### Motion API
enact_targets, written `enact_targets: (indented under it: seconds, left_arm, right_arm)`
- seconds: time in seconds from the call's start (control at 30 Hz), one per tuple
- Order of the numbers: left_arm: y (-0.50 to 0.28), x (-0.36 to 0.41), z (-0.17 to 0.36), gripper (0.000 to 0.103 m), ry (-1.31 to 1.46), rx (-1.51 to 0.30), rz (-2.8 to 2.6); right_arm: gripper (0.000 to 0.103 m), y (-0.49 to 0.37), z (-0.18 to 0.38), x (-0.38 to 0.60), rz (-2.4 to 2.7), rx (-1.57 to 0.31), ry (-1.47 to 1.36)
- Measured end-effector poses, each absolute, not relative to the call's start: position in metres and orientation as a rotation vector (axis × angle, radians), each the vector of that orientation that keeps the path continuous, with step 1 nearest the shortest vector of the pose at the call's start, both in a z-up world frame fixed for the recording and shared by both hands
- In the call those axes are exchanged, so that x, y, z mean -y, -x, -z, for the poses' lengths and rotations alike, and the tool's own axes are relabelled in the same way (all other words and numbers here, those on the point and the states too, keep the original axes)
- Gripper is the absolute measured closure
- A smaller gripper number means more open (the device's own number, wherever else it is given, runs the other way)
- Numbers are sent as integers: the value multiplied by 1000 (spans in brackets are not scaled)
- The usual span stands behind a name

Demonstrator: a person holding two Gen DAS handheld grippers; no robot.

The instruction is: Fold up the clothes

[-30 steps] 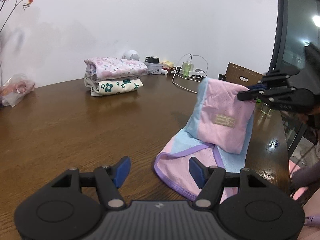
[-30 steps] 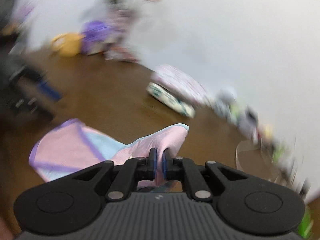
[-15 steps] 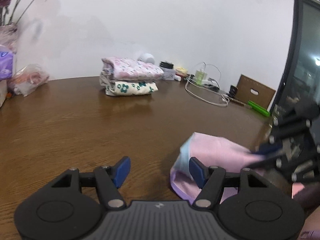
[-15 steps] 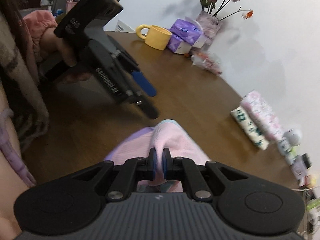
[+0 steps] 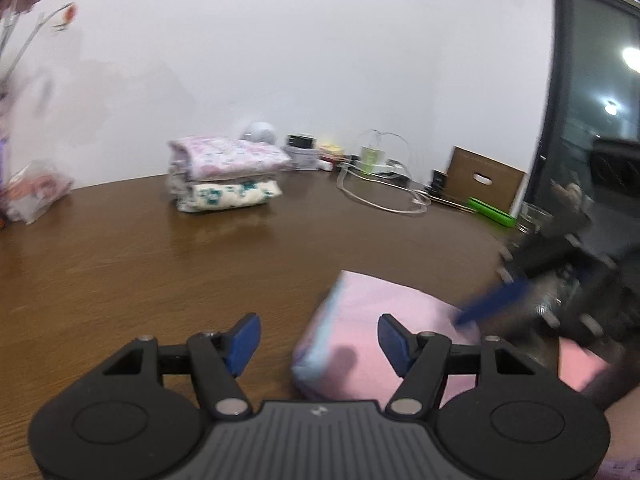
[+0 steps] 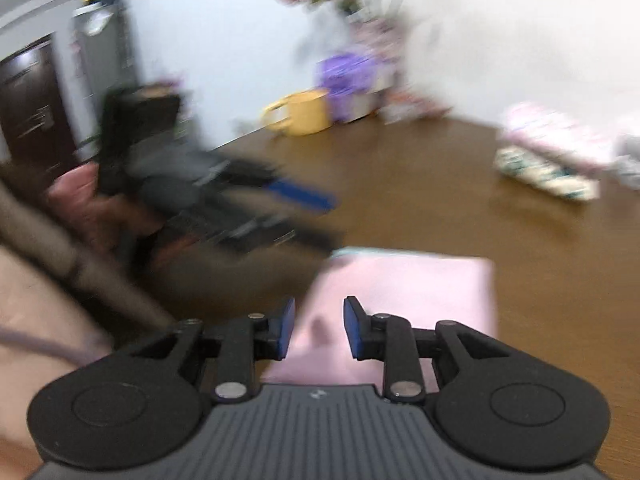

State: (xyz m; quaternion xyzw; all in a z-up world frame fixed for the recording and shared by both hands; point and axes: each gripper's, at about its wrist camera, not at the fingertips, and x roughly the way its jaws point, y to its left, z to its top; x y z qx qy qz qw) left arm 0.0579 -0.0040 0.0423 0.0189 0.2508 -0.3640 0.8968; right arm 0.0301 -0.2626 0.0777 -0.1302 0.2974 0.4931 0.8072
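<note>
A pink garment with a light blue edge point(image 5: 372, 320) lies folded flat on the brown wooden table point(image 5: 160, 272) near its front edge; it also shows in the right wrist view point(image 6: 404, 300). My left gripper point(image 5: 318, 342) is open and empty, just left of and above the garment. My right gripper point(image 6: 318, 330) is open with a small gap, empty, over the garment's near edge. It shows blurred in the left wrist view point(image 5: 560, 292) at the right. The left gripper shows blurred in the right wrist view point(image 6: 224, 196).
A stack of two folded floral garments point(image 5: 224, 178) sits at the back of the table. Behind it are small items, a white cable point(image 5: 380, 196) and a cardboard box point(image 5: 484, 180). A yellow mug point(image 6: 300, 114), purple packs and a flower vase stand far left.
My right gripper laid the lifted pink garment down over itself and let go; its jaws have opened. The garment now lies folded flat. My left gripper stayed open.
</note>
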Motion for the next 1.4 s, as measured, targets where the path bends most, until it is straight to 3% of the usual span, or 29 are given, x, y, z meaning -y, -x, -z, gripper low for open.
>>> enact_targets:
  seconds: [0.1,0.47,0.5,0.57,0.67,0.8,0.93,1.07,1.23,1.33,1.4]
  left_arm:
    - [-52,22,-39,52,-77,-541,806]
    - [-52,39,-19,51,-146,-629,800]
    - [-52,37,-22,48,-137,-621,801]
    - [-53,33,-29,37,-126,-609,791]
    - [-61,28,-36,26,-119,-612,748]
    - [-85,23,-41,15,-42,-661,740]
    - [-113,24,-38,16,30,-737,762]
    - [-126,27,-29,28,68,-785,742]
    - [-129,28,-23,34,103,-799,765]
    - [-130,30,-19,44,111,-816,775]
    - [-132,28,-16,57,141,-830,763]
  right_arm:
    - [76,-37,-66,270,-937,-627,310]
    - [68,-32,-30,280,-902,-637,252]
    - [65,-33,-34,286,-896,-633,218]
    - [43,-35,-41,297,-883,-625,149]
    - [18,-38,-51,315,-860,-618,45]
    - [4,-42,-44,341,-809,-681,-105]
    - [3,-50,-29,349,-805,-770,-232]
    - [5,-50,-18,353,-792,-818,-311]
    - [10,-49,-11,351,-810,-860,-358]
    - [15,-51,-11,346,-820,-874,-370]
    - [20,-53,-11,342,-824,-880,-374]
